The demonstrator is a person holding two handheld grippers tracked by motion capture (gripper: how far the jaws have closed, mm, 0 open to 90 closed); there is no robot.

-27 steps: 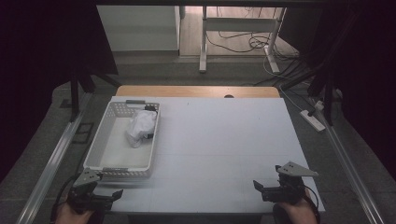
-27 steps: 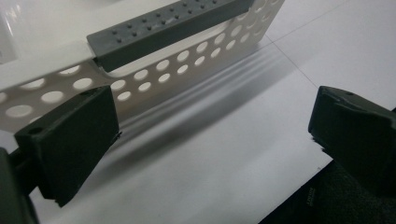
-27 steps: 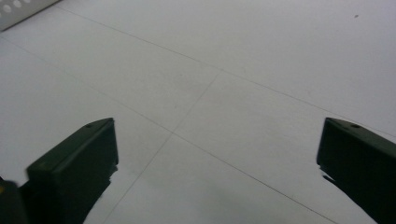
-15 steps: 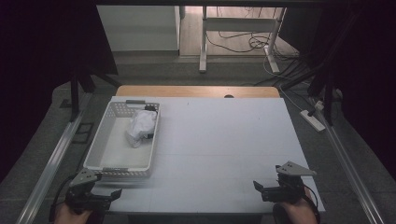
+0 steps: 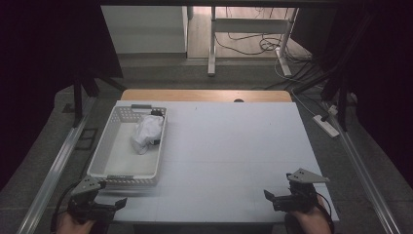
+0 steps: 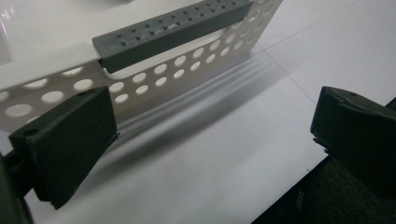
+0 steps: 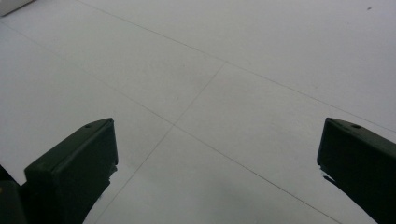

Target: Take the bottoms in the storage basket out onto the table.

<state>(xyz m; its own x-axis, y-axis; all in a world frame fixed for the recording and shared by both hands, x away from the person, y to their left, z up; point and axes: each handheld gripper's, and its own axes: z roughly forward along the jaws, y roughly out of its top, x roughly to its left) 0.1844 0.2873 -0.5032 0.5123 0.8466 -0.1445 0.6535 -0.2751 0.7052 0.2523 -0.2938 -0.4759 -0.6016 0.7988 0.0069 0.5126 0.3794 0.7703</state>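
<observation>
The right gripper (image 7: 217, 163) holds its two black fingers (image 7: 70, 168) wide apart above the white table (image 7: 261, 70), with nothing between them; thin lines cross the table, perhaps seams.

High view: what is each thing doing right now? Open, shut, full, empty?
Basket: upright on the table, holding a white bundle.
White bundle: crumpled, lying inside the basket at its far end.
Left hand-held gripper: open, nothing held, near the basket's grey handle.
Right hand-held gripper: open, nothing held, over bare table.
</observation>
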